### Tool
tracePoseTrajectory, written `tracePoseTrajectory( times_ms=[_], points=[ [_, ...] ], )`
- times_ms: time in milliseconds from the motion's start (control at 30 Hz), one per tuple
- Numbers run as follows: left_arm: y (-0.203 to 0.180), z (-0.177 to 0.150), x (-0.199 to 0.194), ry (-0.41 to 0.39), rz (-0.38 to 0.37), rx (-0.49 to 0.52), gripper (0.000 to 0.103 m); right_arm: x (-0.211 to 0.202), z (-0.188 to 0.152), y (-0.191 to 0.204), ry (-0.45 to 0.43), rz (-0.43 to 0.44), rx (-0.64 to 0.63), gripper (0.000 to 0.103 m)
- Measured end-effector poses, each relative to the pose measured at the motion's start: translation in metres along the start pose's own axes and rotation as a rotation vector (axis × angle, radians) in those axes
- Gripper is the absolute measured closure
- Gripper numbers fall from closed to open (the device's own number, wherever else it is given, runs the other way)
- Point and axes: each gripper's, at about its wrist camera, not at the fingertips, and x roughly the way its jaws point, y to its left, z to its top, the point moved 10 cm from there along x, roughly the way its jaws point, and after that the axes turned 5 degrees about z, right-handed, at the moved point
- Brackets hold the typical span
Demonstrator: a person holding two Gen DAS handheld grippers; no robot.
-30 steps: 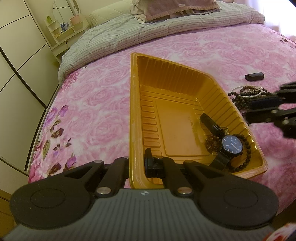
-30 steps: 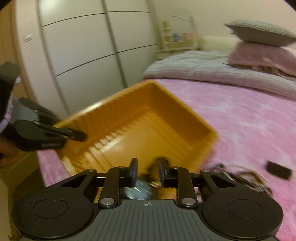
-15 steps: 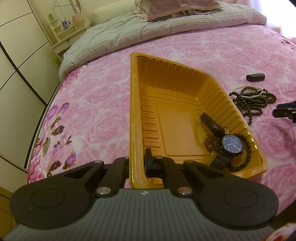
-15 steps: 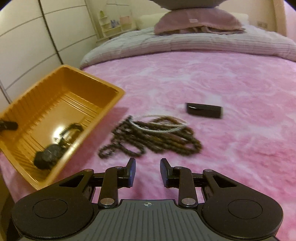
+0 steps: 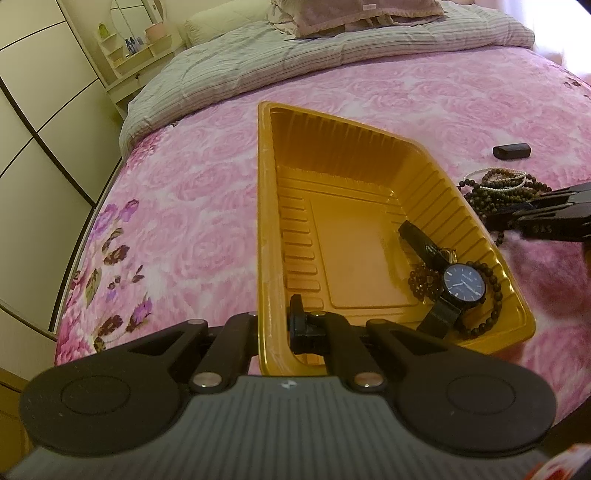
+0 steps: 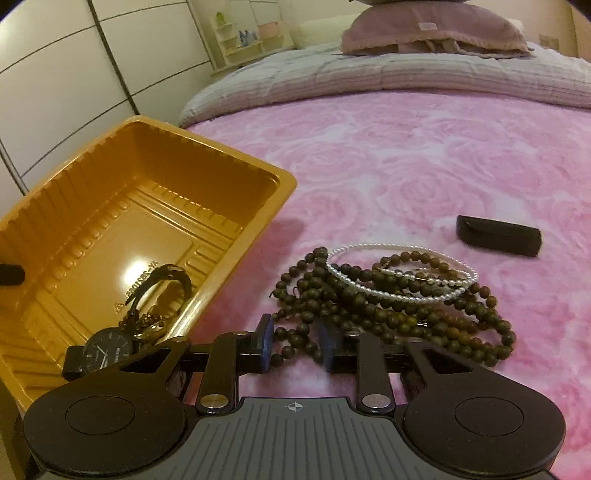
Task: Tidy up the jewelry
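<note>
With the left gripper (image 5: 275,328) clamped on the yellow tray's (image 5: 263,206) wall, the right gripper (image 6: 297,347) is closing around strands of the bead pile (image 6: 391,310) on the bedspread (image 6: 424,173); tangled loops may drag the pearl bracelet (image 6: 402,277) along.

Pink rose bedspread (image 6: 424,155) – pillows (image 6: 436,29), cream wardrobe (image 6: 74,66) beside.

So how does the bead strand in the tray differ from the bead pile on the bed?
The tray strand is one short loop around the watch; the bed pile is a bigger tangle of several loops. A white pearl bracelet lies on the pile; none on the tray strand. The right gripper straddles the pile's beads. Both are dark round beads.
</note>
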Motion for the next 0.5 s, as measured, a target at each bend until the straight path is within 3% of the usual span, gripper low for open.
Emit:
tracePoseTrajectory(
  times_ms=[200, 500],
  points=[
    [0.000, 0.000, 0.000, 0.000, 0.000, 0.001, 0.101, -0.053, 0.015, 0.014, -0.042, 0.012, -0.105, 0.096],
    [-0.001, 0.004, -0.001, -0.007, 0.010, 0.020, 0.101, -0.161, 0.105, 0.042, -0.238, -0.005, -0.347, 0.096]
  ],
)
